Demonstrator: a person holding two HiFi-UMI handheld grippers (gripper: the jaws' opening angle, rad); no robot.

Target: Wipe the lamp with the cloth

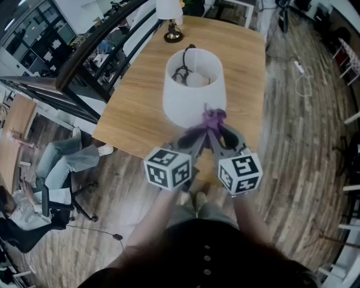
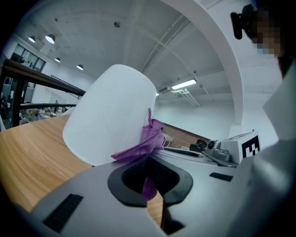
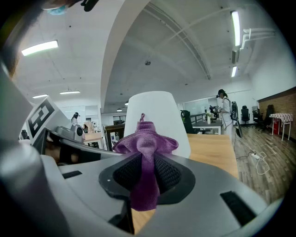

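A lamp with a white shade (image 1: 194, 90) stands on the wooden table (image 1: 135, 118), its bulb visible from above. A purple cloth (image 1: 213, 118) is bunched against the near side of the shade. My left gripper (image 1: 203, 131) and right gripper (image 1: 217, 131) meet at the cloth, and both are shut on it. In the left gripper view the cloth (image 2: 149, 139) is pinched in the left gripper (image 2: 149, 175) and touches the shade (image 2: 113, 115). In the right gripper view the cloth (image 3: 145, 143) hangs through the right gripper (image 3: 144, 175), in front of the shade (image 3: 155, 109).
A second, smaller lamp (image 1: 170, 17) stands at the table's far end. Beyond the left edge runs a dark railing (image 1: 90, 50), with a person seated on an office chair (image 1: 56, 169) below. Cables (image 1: 304, 79) lie on the wooden floor to the right.
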